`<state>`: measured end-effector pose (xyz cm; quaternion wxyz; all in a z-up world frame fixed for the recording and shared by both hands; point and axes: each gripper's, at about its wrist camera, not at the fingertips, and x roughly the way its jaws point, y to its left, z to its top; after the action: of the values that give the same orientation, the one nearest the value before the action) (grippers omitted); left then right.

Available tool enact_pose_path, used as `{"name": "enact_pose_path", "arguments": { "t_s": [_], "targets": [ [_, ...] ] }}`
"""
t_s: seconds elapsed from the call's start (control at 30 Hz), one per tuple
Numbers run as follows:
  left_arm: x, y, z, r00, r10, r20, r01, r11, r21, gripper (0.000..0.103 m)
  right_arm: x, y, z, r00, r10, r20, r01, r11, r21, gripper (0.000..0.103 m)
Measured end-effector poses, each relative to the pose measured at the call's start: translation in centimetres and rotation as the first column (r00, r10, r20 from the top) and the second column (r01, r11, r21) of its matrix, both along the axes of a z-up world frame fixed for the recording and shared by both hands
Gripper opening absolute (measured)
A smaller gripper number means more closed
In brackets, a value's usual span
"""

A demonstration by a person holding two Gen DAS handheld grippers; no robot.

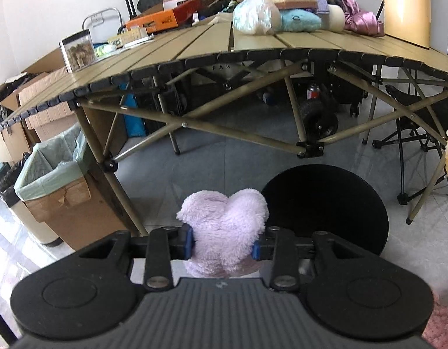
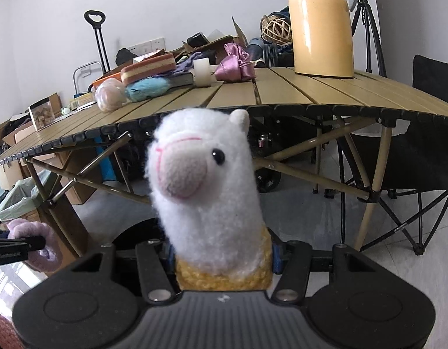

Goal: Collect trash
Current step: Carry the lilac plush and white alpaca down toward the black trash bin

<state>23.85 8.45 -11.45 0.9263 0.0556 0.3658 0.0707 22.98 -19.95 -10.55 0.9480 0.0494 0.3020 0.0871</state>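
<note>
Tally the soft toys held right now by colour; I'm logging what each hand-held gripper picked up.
Fluffy lilac plush toy, in the left hand-held gripper: 1
White plush alpaca with yellow knitted base, in the right hand-held gripper: 1
Total: 2

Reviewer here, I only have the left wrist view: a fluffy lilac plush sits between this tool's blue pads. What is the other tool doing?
Observer: The right tool is shut on a white plush alpaca with a yellow knitted collar.
Operator: Which way does the toy face?
Observer: Its pink muzzle and black eye point back at the camera, head upright.
Operator: Is my tool visible from there?
Observer: Yes, the left tool shows at the left edge, holding the fluffy lilac plush.
</note>
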Motion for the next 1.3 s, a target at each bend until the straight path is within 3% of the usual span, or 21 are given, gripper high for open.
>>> {"name": "enact_pose_path", "arguments": {
  "t_s": [0.7,1.3],
  "targets": [
    [3.6,-0.7,0.1,0.99,0.004,-0.141,-0.019,0.994,-0.111,0.035,1.4,-0.8,-1.3,0.998,-0.027,-0.061,0.028,0.999,0.017,0.054],
    [9.8,-6.4,-0.2,0.97,-0.036,-0.242,-0.01,0.983,-0.186,0.035,3.2,-1.6,-3.3,0.99,-0.045,-0.135,0.046,0.999,0.003,0.054]
  ]
}}
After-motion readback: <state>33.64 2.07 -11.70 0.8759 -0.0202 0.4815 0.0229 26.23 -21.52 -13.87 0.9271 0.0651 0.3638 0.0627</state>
